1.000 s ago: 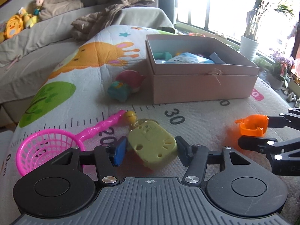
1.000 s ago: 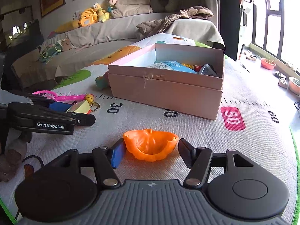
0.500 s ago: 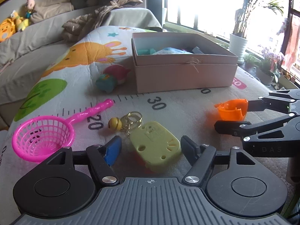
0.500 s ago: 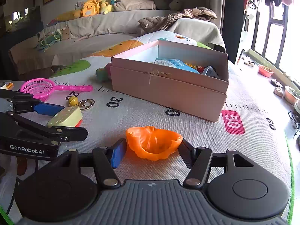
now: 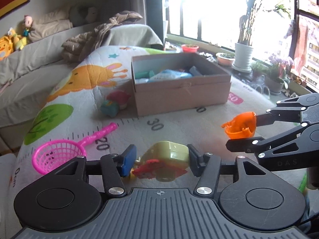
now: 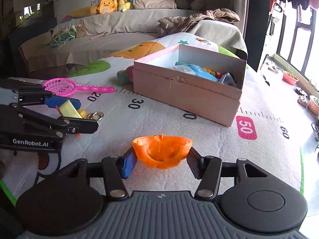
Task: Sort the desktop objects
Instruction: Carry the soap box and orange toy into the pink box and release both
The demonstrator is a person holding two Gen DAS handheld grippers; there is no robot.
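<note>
My left gripper is shut on a yellow keychain toy with a red underside, lifted and tilted above the mat; it also shows in the right wrist view, its bell and rings hanging. My right gripper is shut on an orange pumpkin-shaped cup held above the mat, also seen in the left wrist view. The open pink box with several items inside sits ahead on the mat, and in the right wrist view.
A pink toy net lies at left on the printed play mat. A round teal and red toy lies by the box's left side. A sofa with plush toys is behind. Plant pots line the window.
Both grippers have risen from the mat with their toys. The yellow keychain toy has tipped up, showing its red underside. The orange cup is off the mat.
</note>
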